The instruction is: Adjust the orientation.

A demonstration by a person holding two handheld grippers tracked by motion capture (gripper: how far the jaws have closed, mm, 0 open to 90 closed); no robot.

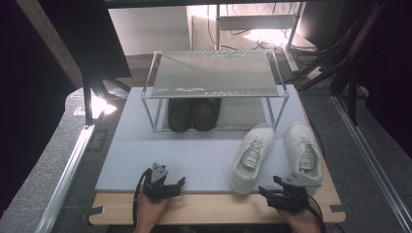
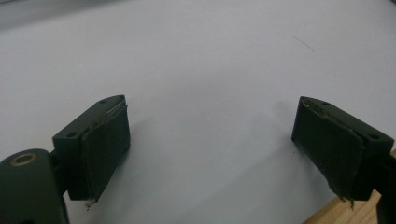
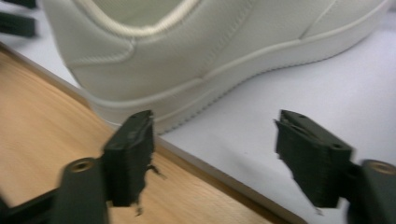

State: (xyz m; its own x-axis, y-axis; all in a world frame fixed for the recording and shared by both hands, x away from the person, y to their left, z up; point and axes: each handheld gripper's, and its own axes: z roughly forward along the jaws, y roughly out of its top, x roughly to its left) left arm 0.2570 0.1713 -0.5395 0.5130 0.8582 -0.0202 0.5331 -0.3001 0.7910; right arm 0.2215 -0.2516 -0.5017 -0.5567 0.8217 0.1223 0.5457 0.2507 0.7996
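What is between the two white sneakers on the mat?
Nothing but bare grey mat, as the high view shows. The left white leather sneaker and the right white leather sneaker lie apart, with a narrow empty strip between them.

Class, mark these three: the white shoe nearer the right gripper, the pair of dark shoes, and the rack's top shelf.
white shoe [image 1: 305,154], high view, on its laces.
dark shoes [image 1: 193,114], high view, where the pair meets.
top shelf [image 1: 214,73], high view, middle of its surface.

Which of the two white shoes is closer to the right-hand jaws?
The right white shoe, lying straight, just beyond the right gripper; the left white shoe lies angled beside it.
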